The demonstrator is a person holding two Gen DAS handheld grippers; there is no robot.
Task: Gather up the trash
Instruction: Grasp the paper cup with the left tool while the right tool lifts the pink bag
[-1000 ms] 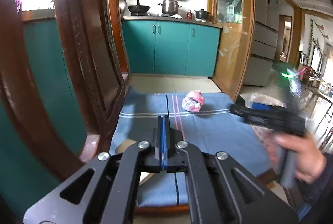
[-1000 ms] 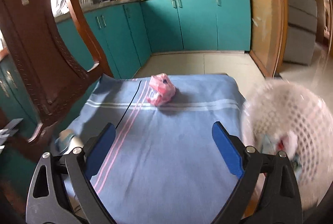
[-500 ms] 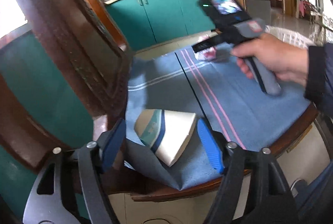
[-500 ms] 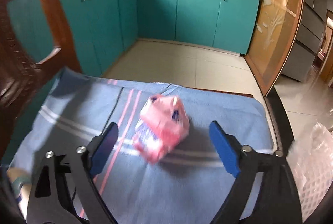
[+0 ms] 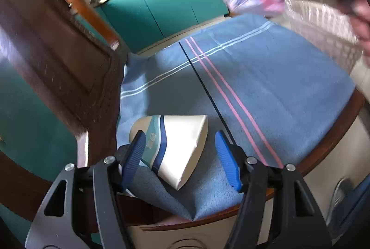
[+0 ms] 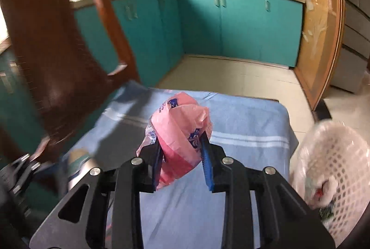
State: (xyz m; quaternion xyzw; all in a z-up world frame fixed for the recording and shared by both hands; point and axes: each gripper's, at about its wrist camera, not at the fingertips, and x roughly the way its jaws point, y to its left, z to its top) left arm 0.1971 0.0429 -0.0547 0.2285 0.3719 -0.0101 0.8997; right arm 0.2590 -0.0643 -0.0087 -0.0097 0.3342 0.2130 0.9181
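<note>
Right wrist view: my right gripper (image 6: 181,155) is clamped on the pink bag (image 6: 179,131), which hangs bunched between the blue pads, lifted clear of the blue cloth (image 6: 242,115). I judge the bag light, limp and a bit slick, so a pinch across the gathered middle, as now, looks safer than a loose edge that could slide out. The white basket (image 6: 333,161) sits off the table's right edge, near the gripper, with some scraps already inside, though blur keeps me from saying what they are. In the left wrist view my left gripper (image 5: 180,156) stands wide apart, holding nothing, with the flattened paper cup (image 5: 178,145) lying on the cloth between the pads; the left pad is at or just beside the cup's printed end, the right pad apart from it. The cup looks light and already crushed flat, stiff enough at its folded edges, so I would close across its narrower printed end, where the pads already sit.
</note>
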